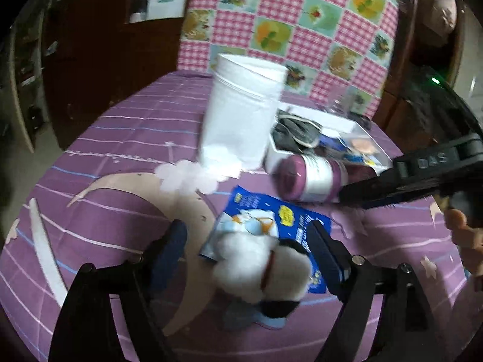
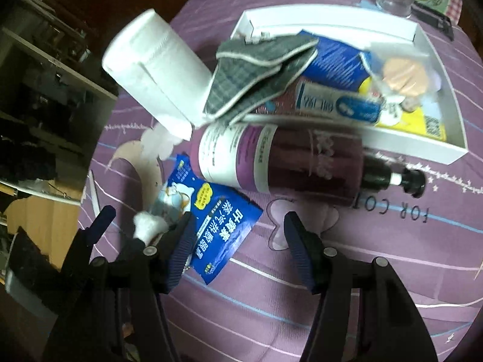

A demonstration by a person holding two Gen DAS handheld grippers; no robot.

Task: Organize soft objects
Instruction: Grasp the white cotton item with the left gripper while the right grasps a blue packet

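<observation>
Here, on the purple bed sheet, one white roll, one blue packet, one purple bottle and one white tray. Left tongs gape around one white plush, possibly touching; right tongs open, empty.

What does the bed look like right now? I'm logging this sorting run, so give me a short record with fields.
surface: purple striped bedsheet
left gripper: open, fingers either side of a white fluffy toy
right gripper: open, holding nothing
blue packet: flat on the sheet, partly under the toy
purple bottle: lying on its side beside the white tray
tray contents: grey checked cloth, tube, packets
white cup: upright, left of the tray
</observation>
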